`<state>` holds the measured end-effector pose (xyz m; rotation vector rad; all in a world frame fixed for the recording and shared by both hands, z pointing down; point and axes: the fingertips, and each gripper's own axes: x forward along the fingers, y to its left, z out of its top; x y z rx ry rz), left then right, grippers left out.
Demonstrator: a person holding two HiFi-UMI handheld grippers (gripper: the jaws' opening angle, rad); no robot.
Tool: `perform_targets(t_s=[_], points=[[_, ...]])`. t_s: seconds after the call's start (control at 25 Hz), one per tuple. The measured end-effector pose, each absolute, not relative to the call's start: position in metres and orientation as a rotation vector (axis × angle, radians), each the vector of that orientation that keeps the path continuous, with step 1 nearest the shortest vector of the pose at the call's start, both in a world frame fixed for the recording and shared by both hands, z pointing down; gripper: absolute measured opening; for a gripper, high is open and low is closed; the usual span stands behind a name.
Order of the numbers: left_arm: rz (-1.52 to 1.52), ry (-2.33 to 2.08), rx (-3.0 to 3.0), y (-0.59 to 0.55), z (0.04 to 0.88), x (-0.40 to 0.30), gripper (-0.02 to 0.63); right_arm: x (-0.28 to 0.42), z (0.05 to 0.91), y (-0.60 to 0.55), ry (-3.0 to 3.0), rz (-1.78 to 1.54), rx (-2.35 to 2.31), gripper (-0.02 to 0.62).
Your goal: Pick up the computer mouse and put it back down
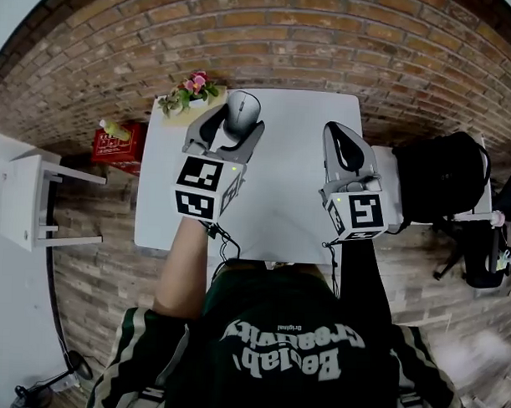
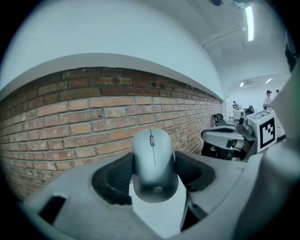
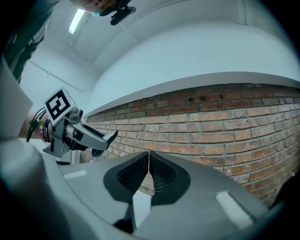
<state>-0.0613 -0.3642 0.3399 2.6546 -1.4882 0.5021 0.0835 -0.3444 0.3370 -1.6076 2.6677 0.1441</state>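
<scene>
Since the left tongs (image 1: 232, 125) pinch the mouse (image 2: 154, 161) by its sides and hold it clear above the table (image 1: 297, 200), pick-up appears complete and only set-down remains; the right tongs (image 3: 149, 169), pressed together and empty, hang above the table.

Left gripper (image 1: 238, 128) jaws clamp the mouse (image 2: 154, 161); right gripper (image 1: 338, 137) jaws together.

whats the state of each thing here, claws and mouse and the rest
computer mouse: clamped by its sides, off the table
left claw: shut on the computer mouse
right claw: shut, empty
flower pot: upright on the table's far left corner
</scene>
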Motion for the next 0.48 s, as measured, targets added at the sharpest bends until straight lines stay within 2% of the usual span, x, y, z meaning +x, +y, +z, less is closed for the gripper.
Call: perform_targets(t_s=[0.48], points=[[0.195, -1.625, 2.733, -0.325, 0.274, -0.052, 0.288, 0.094, 0.313, -0.333, 2.646, 0.220, -1.595, 0.018]])
